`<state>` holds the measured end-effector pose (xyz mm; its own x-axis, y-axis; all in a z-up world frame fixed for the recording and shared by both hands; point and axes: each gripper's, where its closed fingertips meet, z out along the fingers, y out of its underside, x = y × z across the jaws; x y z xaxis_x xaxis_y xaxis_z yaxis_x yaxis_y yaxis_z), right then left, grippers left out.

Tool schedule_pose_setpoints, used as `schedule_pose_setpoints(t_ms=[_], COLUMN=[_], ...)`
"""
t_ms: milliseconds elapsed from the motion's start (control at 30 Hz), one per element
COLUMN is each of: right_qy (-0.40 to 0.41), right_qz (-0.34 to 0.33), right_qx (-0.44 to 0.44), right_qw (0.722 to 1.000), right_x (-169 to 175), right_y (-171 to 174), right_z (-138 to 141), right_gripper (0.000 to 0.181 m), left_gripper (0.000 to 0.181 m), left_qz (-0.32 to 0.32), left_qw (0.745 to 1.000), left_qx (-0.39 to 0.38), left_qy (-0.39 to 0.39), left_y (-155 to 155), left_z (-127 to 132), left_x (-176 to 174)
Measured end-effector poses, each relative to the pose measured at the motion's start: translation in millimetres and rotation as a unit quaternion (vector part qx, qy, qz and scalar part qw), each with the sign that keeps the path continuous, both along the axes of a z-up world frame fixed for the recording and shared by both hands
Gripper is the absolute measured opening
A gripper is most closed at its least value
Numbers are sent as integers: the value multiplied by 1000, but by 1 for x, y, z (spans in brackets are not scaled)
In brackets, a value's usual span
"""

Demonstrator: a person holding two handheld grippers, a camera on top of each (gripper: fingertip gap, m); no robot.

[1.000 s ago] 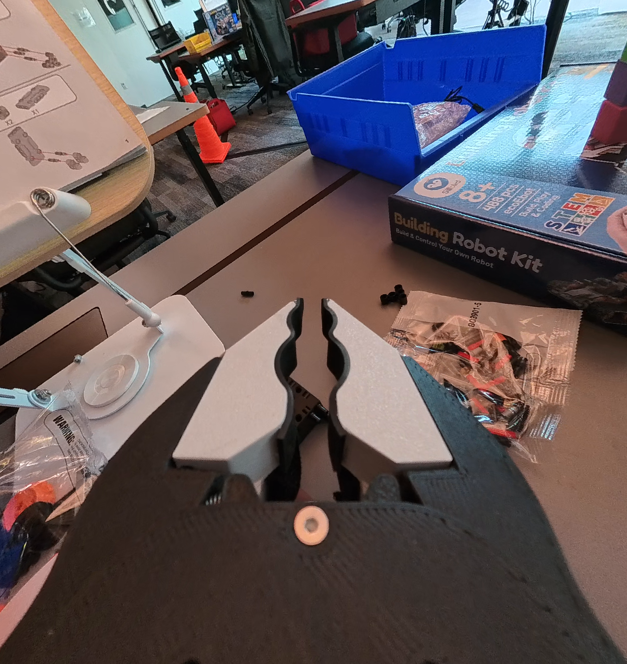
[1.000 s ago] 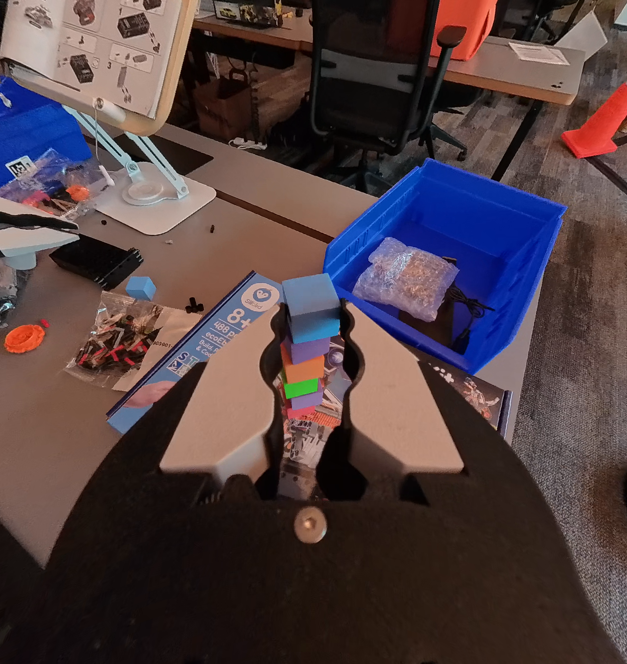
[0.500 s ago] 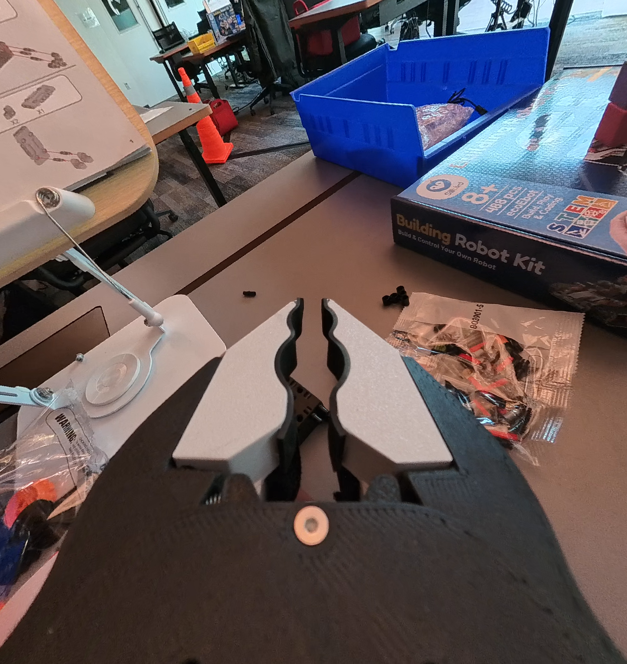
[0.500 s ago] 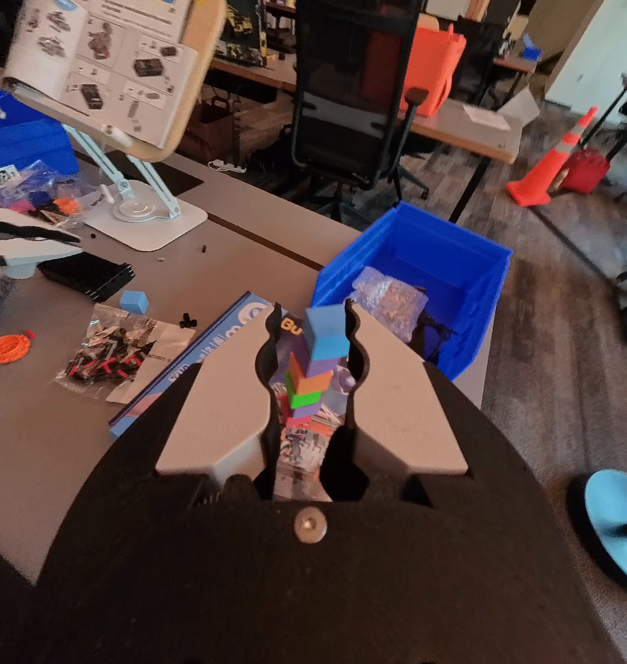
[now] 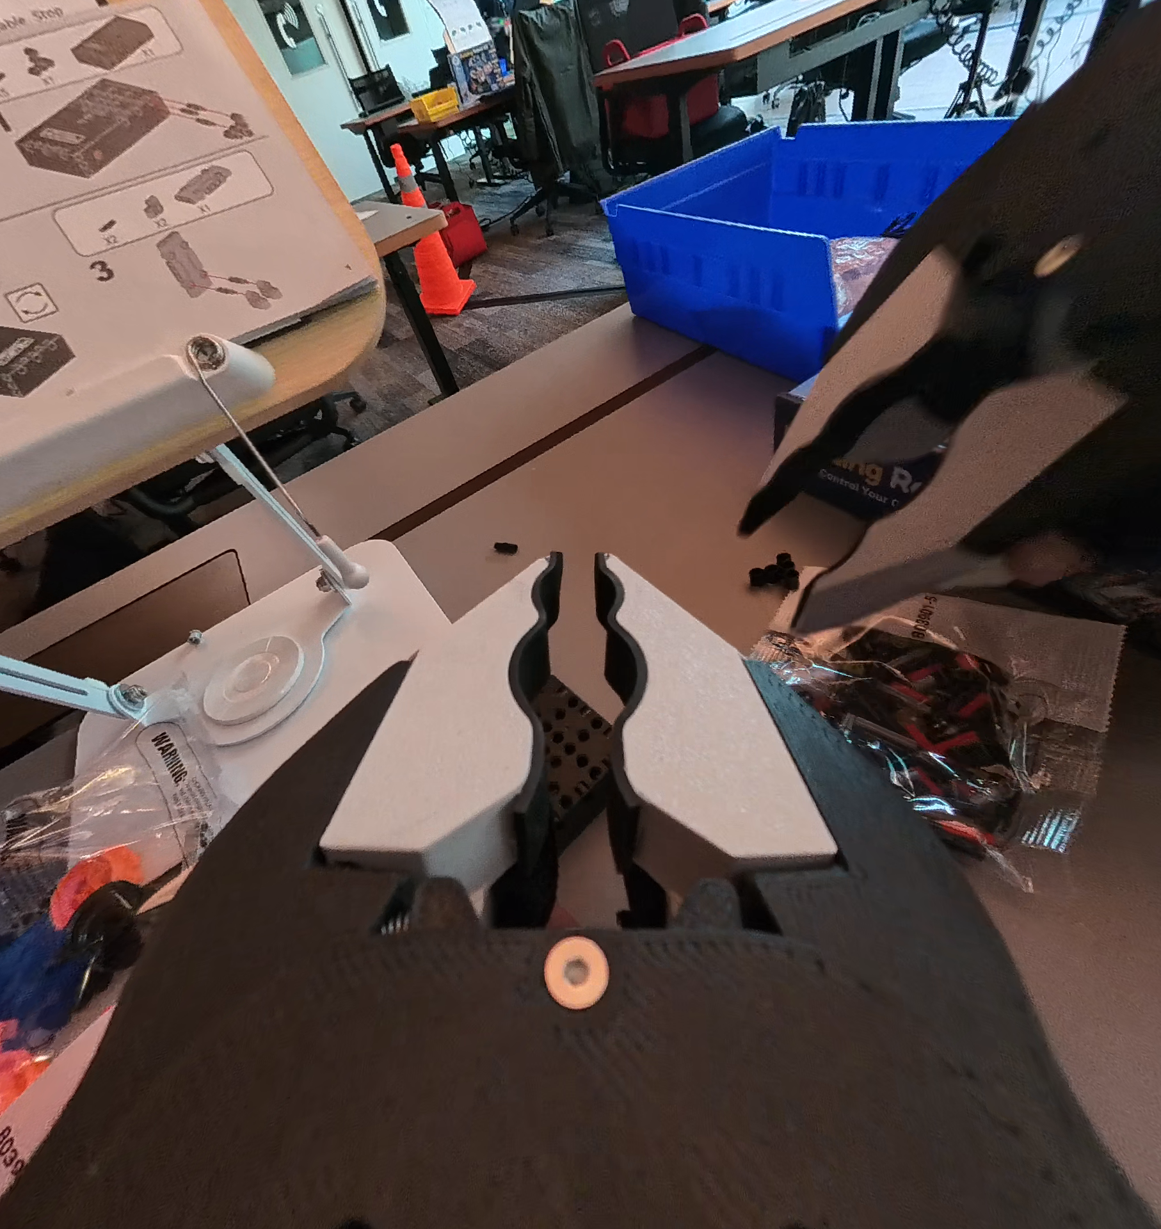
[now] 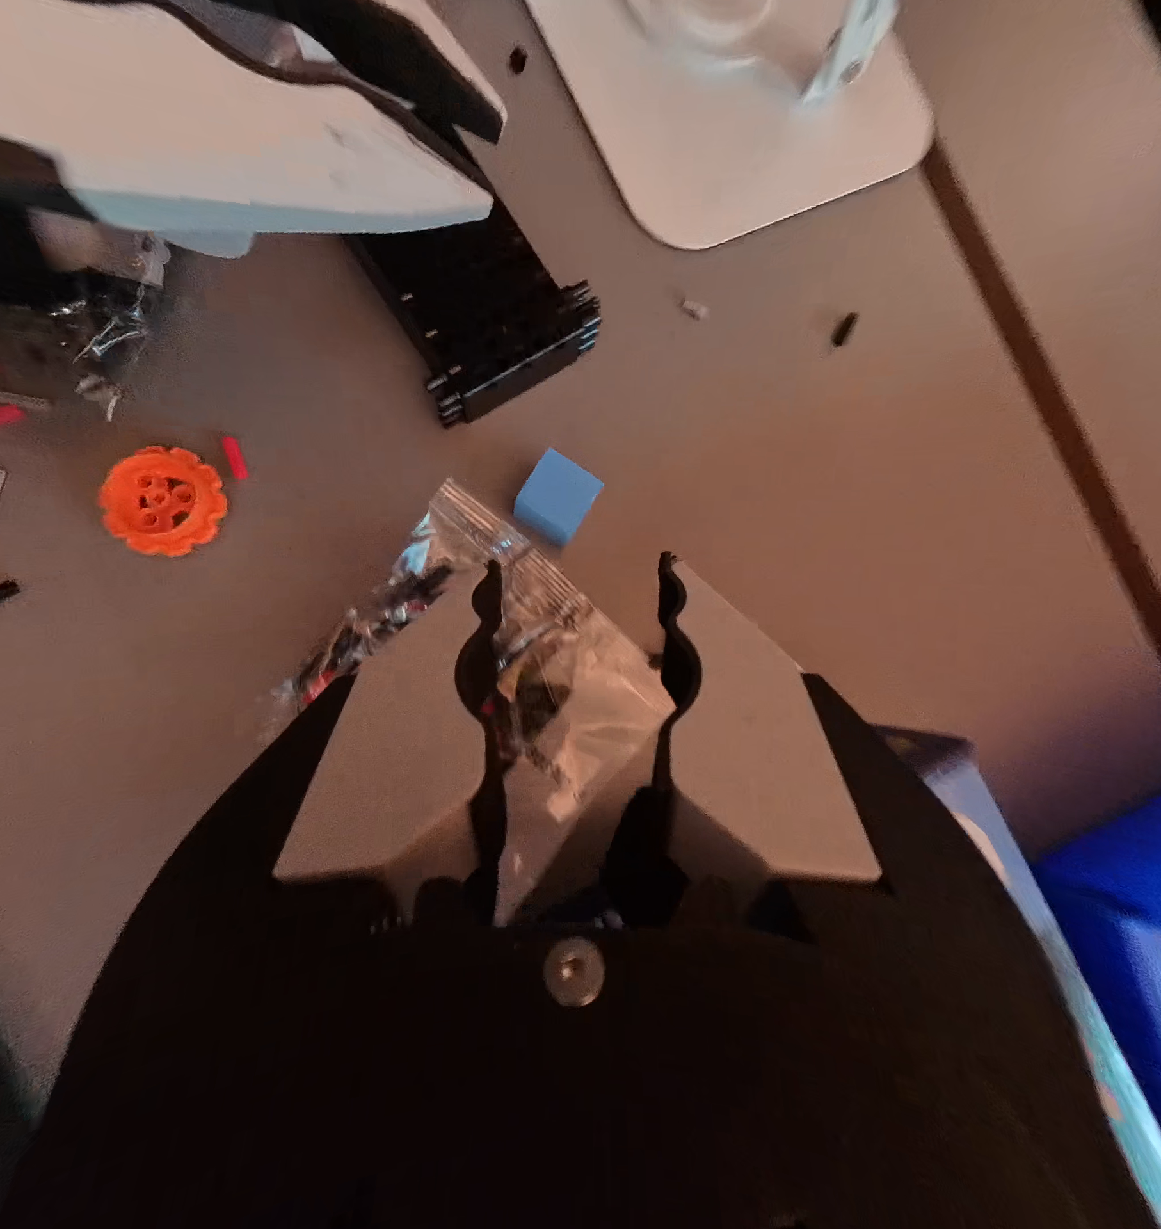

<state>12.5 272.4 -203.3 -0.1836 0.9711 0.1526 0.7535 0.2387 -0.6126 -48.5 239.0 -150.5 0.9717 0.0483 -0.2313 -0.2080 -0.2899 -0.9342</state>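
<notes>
We hold the right gripper point(image 6: 578, 565) spread wide over the clear plastic bag of small parts point(image 6: 564, 705) beside a light-blue cube point(image 6: 556, 495), while the left gripper point(image 5: 574, 565), narrowed to a slit, covers a black perforated block point(image 5: 574, 725); we cannot tell whether it grips.

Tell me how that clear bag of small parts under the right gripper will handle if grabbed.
The clear bag is crinkled film, so it probably flops and sags. Loose pieces inside likely shift. Its glossy surface may slip between the open right hand-held gripper.

Right view motion-blurred throughout, black block point(image 6: 491, 332) part hidden under left gripper point(image 6: 491, 156), box point(image 5: 857, 475) mostly behind right gripper point(image 5: 774, 575), manual point(image 5: 119, 173) cropped left.
</notes>
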Motion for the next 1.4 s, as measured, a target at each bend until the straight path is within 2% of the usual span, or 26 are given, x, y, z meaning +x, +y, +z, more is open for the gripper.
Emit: schedule_pose_setpoints(t_ms=[200, 333, 400, 500, 567, 633, 800, 933, 1033, 1133, 1400], right_qy=[-52, -85, -74, -43, -1, 57, 141, 132, 82, 36, -60], right_qz=[-22, -37, -40, -43, -48, -60, -117, -162, -163, -168, -182], right_qx=[-38, -34, -28, -11, 3, 6, 54, 63, 36, 16, -11], right_qw=[998, 995, 996, 998, 999, 997, 982, 976, 983, 985, 981], right_x=[-34, -37, -39, -32, -19, 2, 90, 163, 196, 211, 222], right_y=[-8, -8, -7, -3, 4, 12, 52, 90, 105, 122, 144], right_z=[-37, -57, -56, -35, -4, 41, 146, 193, 199, 195, 164], right_gripper=[43, 33, 32, 31, 31, 31, 31, 31, 31, 32, 32], left_gripper=[8, 9, 9, 9, 8, 8, 9, 8, 9, 9, 8], left_qz=[-1, -3, -3, -3, -2, -4, -10, -13, -15, -17, -18], left_qw=[1000, 1000, 1000, 1000, 1000, 1000, 1000, 1000, 1000, 1000, 1000], left_qx=[5, 5, 6, 8, 9, 9, 2, -1, -4, -7, -9], left_qy=[-5, -5, -5, -5, -6, -7, -2, 1, 3, 5, 5], left_y=[-1, -1, -1, -2, -2, -2, 0, 2, 3, 3, 3], left_z=[4, 4, 5, 6, 6, 6, 2, 1, -2, -4, -5], left_x=[0, 1, 2, 1, 1, 2, 7, 10, 11, 12, 12])
